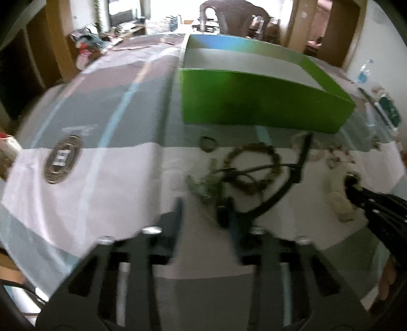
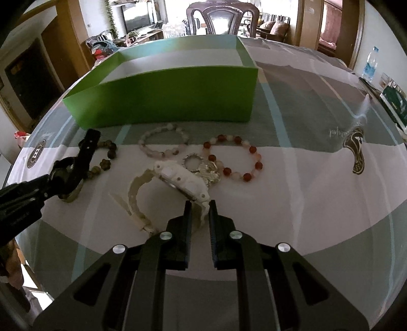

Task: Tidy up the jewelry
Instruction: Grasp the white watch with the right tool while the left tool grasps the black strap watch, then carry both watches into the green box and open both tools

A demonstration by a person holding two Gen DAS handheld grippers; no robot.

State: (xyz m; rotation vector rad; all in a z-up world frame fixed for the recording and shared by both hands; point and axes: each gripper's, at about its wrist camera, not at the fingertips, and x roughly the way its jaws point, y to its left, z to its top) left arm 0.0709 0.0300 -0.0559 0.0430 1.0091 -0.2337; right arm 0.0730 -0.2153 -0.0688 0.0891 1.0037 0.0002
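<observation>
An open green box (image 2: 162, 101) stands on the table, also in the left wrist view (image 1: 254, 101). In front of it lie a pale bead bracelet (image 2: 164, 142), a red-and-white bead bracelet (image 2: 234, 157), a silver ring piece (image 2: 201, 166), a brown bead bracelet (image 1: 251, 168) and a white watch (image 2: 178, 178). My right gripper (image 2: 200, 206) is shut on the white watch's strap. My left gripper (image 1: 203, 211) is open over a black watch (image 1: 267, 188); its right finger touches the strap. The left view is blurred.
The striped cloth (image 2: 305, 178) covers the table, with round logos (image 1: 62, 159). A dark chair (image 2: 221, 17) stands behind the box. A water bottle (image 2: 370, 65) and a green item (image 2: 394, 104) sit at the far right edge.
</observation>
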